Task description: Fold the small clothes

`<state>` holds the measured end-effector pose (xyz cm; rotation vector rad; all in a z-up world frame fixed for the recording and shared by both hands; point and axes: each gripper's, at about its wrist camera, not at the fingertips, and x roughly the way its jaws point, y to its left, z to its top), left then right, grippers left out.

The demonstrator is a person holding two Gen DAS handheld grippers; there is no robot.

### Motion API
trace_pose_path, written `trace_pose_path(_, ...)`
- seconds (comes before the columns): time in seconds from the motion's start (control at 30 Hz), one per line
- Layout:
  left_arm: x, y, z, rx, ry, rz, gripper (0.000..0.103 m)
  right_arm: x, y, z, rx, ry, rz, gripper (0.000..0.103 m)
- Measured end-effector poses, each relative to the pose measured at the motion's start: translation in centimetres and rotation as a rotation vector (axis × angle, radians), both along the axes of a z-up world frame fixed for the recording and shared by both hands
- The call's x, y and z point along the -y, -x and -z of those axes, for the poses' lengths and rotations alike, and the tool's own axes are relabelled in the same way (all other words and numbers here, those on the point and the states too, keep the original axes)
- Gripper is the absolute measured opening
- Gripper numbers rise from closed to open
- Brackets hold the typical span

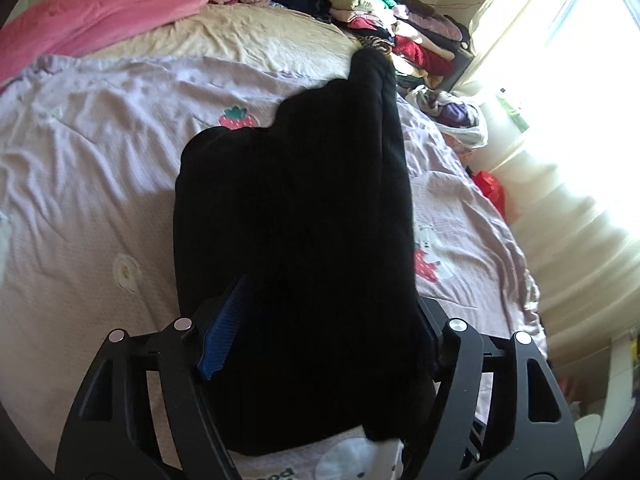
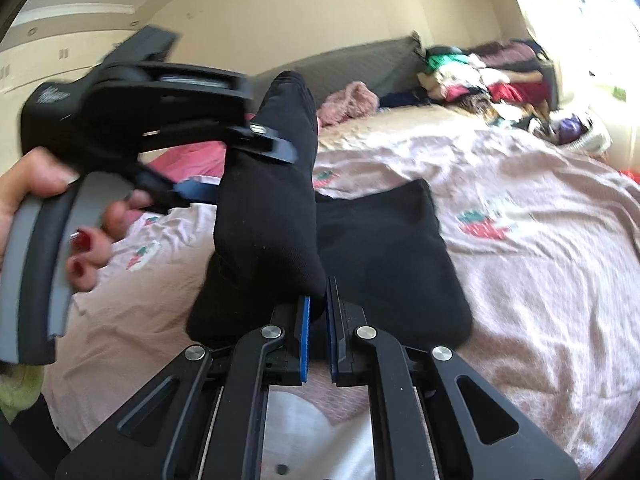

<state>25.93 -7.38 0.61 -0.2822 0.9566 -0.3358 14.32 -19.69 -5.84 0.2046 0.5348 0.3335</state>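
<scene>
Bed: fills both views, spread with a pale lilac quilt printed with strawberries; a cream sheet shows beyond it. Pink blanket: bunched at the far left of the bed. Clothes pile: mixed colours, stacked at the far right corner by the bright curtain. Black garment: lies flat on the quilt in the middle of the bed, partly under the raised sock. Black sock: lifted off the bed, stretched between the two tools, its near end at the right one and its upper part at the left one. Left hand-held gripper: held by a hand with red nails; jaws spread, one blue pad either side of the sock, no clamping seen. Right hand-held gripper: jaws pressed nearly together, pinching the sock's lower end between its blue pads. Left wrist view: dark cloth hangs between the spread fingers.
</scene>
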Motion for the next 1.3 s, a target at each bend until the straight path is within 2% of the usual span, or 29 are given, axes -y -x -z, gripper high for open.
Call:
trace_pose_path(0.33, -1.6, 1.3, 1.4, 0.0, 0.034, -0.01, 0.064, 2.1, -0.4, 1.4, -0.089, -0.067, 0.058, 0.006)
trace_pose_path(0.4, -2.2, 1.5, 1.6, 0.005, 0.052, -0.008, 0.064, 3.2, -0.6, 2.1, -0.137, -0.101, 0.088, 0.006)
trace_pose_path(0.53, -2.4, 1.5, 2.7, -0.017, -0.037, -0.031, 0.064, 5.1, -0.5, 3.1, -0.198, -0.185, 0.095, 0.003)
trace_pose_path(0.6, -2.6, 1.5, 3.5, -0.034, -0.048, -0.031, 0.064, 5.7, 0.0, 3.1, -0.204, -0.201, 0.093, 0.003)
trace_pose_path(0.77, -3.2, 2.2, 4.5, -0.029, -0.088, -0.034, 0.065, 6.6, 0.9, 1.1, -0.154, -0.164, 0.098, 0.01)
trace_pose_path(0.8, -3.4, 2.4, 4.6, -0.022, -0.1, -0.033, 0.065, 6.7, 0.8, 0.4, -0.143, -0.146, 0.085, 0.013)
trace_pose_path(0.87, -3.7, 2.9, 4.7, -0.01, -0.115, -0.033, 0.065, 6.9, 0.5, -0.7, -0.126, -0.124, 0.062, 0.037)
trace_pose_path(0.9, -3.9, 3.2, 4.7, -0.006, -0.12, -0.033, 0.065, 6.9, 0.0, -1.5, -0.116, -0.126, 0.037, 0.041)
trace_pose_path(1.0, -4.0, 3.7, 4.8, 0.01, -0.145, -0.024, 0.065, 6.7, -2.2, -2.5, -0.152, -0.098, 0.002, 0.046)
trace_pose_path(1.07, -4.1, 4.0, 4.8, 0.014, -0.15, -0.018, 0.065, 6.3, -3.8, -2.5, -0.187, -0.084, -0.016, 0.052)
trace_pose_path(1.13, -4.2, 4.0, 4.9, 0.013, -0.147, -0.014, 0.065, 5.8, -5.6, -2.0, -0.235, -0.074, -0.029, 0.055)
trace_pose_path(1.17, -4.2, 4.1, 4.9, 0.014, -0.147, -0.012, 0.065, 5.6, -6.2, -1.7, -0.251, -0.077, -0.038, 0.059)
trace_pose_path(1.3, -4.1, 4.1, 5.1, 0.013, -0.143, -0.005, 0.065, 5.3, -8.3, -0.8, -0.306, -0.134, -0.044, 0.061)
